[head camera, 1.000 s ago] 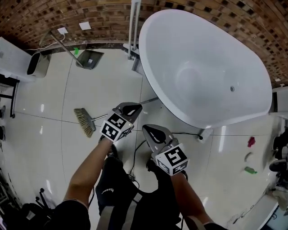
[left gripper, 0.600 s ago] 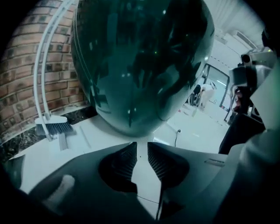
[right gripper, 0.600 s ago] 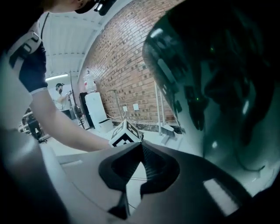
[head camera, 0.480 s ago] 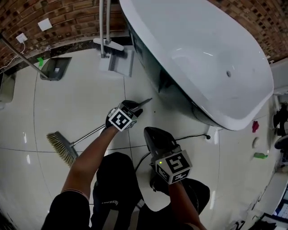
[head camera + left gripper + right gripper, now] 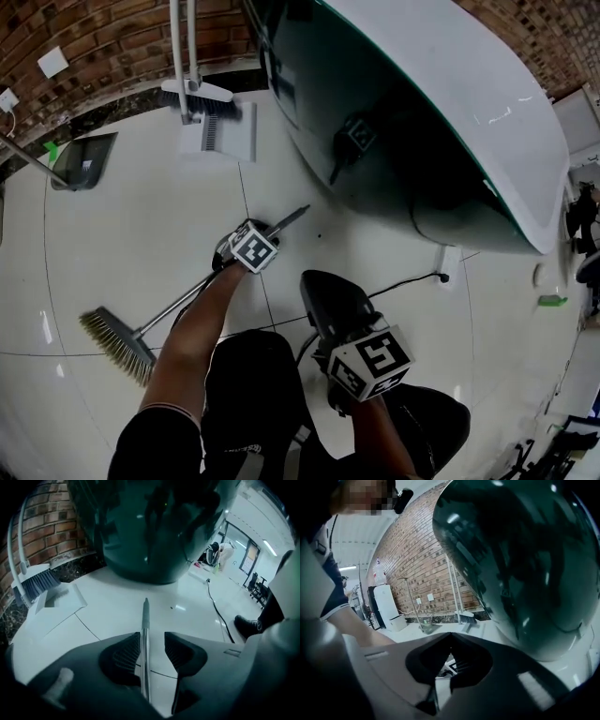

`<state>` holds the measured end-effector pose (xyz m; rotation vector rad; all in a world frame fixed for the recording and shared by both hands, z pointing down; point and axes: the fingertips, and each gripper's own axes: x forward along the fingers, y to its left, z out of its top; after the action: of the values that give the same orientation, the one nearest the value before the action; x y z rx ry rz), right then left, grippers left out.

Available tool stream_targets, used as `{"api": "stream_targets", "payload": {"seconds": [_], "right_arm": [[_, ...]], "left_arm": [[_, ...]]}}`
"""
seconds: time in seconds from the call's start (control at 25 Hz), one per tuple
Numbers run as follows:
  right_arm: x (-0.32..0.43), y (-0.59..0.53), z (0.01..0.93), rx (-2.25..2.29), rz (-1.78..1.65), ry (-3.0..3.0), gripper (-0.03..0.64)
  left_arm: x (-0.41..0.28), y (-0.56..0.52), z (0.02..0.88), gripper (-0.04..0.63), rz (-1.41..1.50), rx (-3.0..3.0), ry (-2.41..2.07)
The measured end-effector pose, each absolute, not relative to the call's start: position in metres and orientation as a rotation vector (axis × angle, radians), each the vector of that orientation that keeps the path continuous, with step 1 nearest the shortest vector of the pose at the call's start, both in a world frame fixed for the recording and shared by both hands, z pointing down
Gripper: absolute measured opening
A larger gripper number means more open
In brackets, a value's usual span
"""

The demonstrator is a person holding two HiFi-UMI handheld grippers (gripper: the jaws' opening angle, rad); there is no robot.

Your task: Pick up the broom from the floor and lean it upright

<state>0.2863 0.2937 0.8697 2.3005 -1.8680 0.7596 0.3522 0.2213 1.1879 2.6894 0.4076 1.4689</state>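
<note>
The broom (image 5: 178, 305) lies flat on the white tile floor, bristle head (image 5: 117, 342) at the left and handle tip (image 5: 300, 211) towards the tub. My left gripper (image 5: 273, 229) is low over the upper handle. In the left gripper view its jaws (image 5: 152, 637) are opening; the metal handle (image 5: 146, 620) runs between them, close to the left pad, with a gap on the right. My right gripper (image 5: 315, 279) hangs nearer me, off the broom, with its jaws (image 5: 450, 637) together on nothing.
A big white bathtub (image 5: 441, 122) overhangs the floor just beyond the handle tip. A white dustpan and brush set (image 5: 220, 131) leans at the brick wall (image 5: 112, 47), and a grey dustpan (image 5: 80, 164) lies further left. A black cable (image 5: 412, 279) crosses the floor on the right.
Both grippers have sunk towards the floor. The left one has come down from above the broom onto its handle near the tip. The view has tipped closer to the tub.
</note>
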Motion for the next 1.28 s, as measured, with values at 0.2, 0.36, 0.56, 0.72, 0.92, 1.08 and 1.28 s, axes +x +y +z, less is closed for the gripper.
{"api": "stream_targets", "payload": {"seconds": [0.2,0.36,0.56,0.72,0.92,1.08,1.28], "right_arm": [[0.289,0.297,0.874,2.308,0.744,-1.853,0.002],[0.291,0.294,0.873,2.308,0.740,-1.849,0.002],[0.296,0.296,0.875,2.277,0.743,-1.830,0.002],[0.295,0.295,0.878,2.266,0.748,-1.822,0.002],[0.289,0.288,0.878,2.240,0.743,-1.831,0.002],[0.290,0.285,0.877,2.232,0.729,-1.824,0.002],[0.287,0.282,0.876,2.210,0.703,-1.820,0.002]], "left_arm": [[0.341,0.218,1.222,0.169,1.576,2.657,0.394],[0.340,0.218,1.233,0.169,1.616,2.643,0.401],[0.339,0.221,1.246,0.166,1.656,2.621,0.408],[0.336,0.221,1.250,0.166,1.643,2.625,0.412],[0.337,0.220,1.248,0.140,1.611,2.640,0.396],[0.337,0.219,1.247,0.083,1.613,2.639,0.387],[0.337,0.220,1.238,0.081,1.592,2.633,0.397]]}}
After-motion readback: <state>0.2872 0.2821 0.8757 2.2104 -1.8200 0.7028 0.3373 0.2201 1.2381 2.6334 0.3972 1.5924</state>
